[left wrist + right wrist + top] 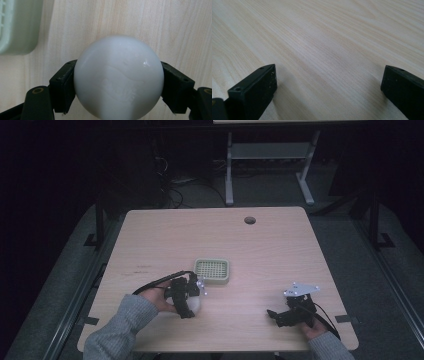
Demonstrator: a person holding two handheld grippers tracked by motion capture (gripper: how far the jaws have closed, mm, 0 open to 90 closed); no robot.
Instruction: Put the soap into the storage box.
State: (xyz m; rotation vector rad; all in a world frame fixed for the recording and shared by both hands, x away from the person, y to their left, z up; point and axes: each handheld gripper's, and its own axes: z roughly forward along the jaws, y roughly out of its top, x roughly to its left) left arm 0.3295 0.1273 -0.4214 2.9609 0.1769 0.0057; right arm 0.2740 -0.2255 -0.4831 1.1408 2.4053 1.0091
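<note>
Left gripper view: left gripper point(117, 82) clamped on white ball point(118, 77); green tray point(17, 27) just beyond, up-left. Right gripper point(329, 87) spread apart, over bare counter point(324, 37).

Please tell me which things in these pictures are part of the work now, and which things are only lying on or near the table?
Part of the work:
- white ball, clamped between the jaws of the left hand-held gripper
- pale green slotted tray, right beside that ball

Only lying about:
- right hand-held gripper, open over bare wood
- round hole in the table
- second table's legs behind
</note>
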